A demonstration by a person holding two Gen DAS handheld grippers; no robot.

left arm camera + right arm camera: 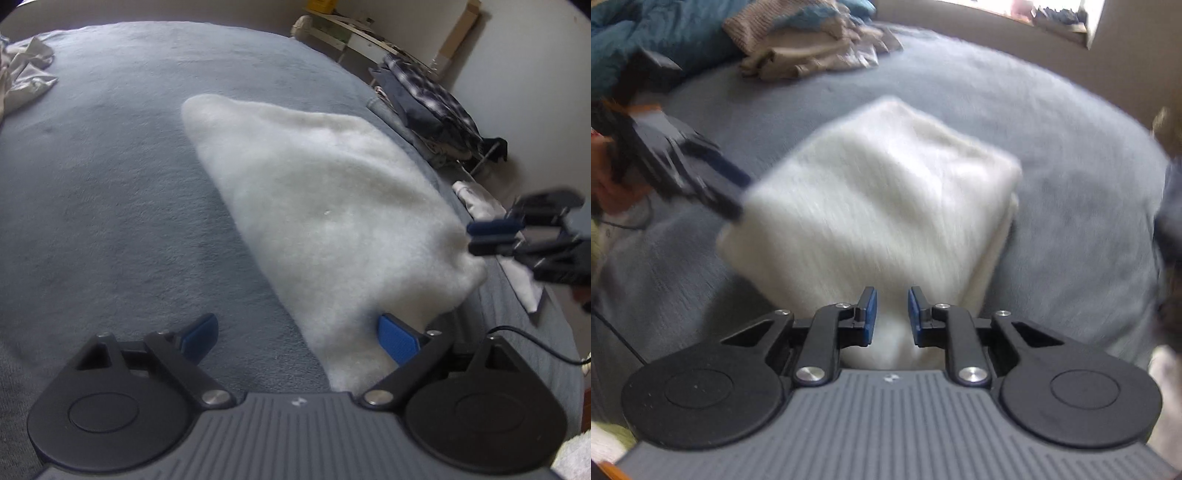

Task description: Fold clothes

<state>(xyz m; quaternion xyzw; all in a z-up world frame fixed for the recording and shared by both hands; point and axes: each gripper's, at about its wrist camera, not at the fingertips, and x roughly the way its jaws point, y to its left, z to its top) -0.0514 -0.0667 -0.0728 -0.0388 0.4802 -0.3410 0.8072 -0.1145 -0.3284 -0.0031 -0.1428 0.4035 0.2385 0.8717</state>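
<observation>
A white fluffy cloth (325,206), folded into a thick pad, lies on the grey blanket (110,184) of a bed. My left gripper (299,338) is wide open at the cloth's near edge; its right finger (397,341) rests against the fluff and its left finger stands over bare blanket. My right gripper (471,238) hovers at the cloth's right corner. In the right wrist view, the right gripper (892,317) has its blue pads a narrow gap apart, with the folded cloth (886,192) lying below and beyond them. The left gripper (733,203) shows blurred at the cloth's left edge.
Unfolded clothes are heaped at the far side: beige garments (812,44) and a blue one (646,33). A rack with plaid and dark clothes (432,99) stands beside the bed. A crumpled light cloth (26,74) lies far left. A black cable (528,339) trails off the right edge.
</observation>
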